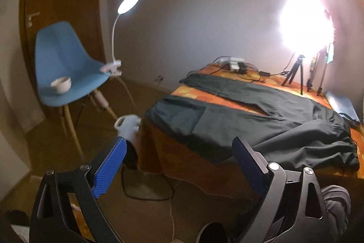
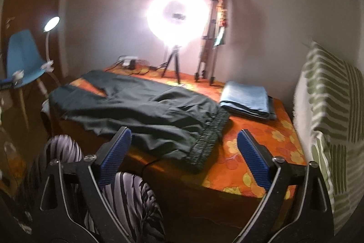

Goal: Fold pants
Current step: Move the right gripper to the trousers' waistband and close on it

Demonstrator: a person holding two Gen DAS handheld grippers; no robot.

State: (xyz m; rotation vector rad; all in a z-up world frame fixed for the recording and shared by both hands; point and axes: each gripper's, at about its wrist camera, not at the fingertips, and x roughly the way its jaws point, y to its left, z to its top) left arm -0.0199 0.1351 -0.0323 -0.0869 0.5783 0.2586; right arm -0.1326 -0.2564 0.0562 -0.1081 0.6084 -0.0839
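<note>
Dark green pants (image 1: pixel 261 122) lie spread on a table with an orange flowered cloth (image 1: pixel 227 101), legs toward the far left, ribbed waistband (image 2: pixel 209 140) at the near right. They also show in the right wrist view (image 2: pixel 141 106). My left gripper (image 1: pixel 179 145) is open and empty, held in front of the table's near left edge, short of the pants. My right gripper (image 2: pixel 184 136) is open and empty, held just in front of the waistband, not touching it.
A folded blue cloth (image 2: pixel 248 99) lies right of the pants. A bright ring light (image 2: pixel 177 17) on a tripod, a second stand (image 2: pixel 209 56) and cables stand at the table's back. A blue chair (image 1: pixel 68 65) with a clip lamp and bowl is left. A striped cushion (image 2: pixel 329 120) is right.
</note>
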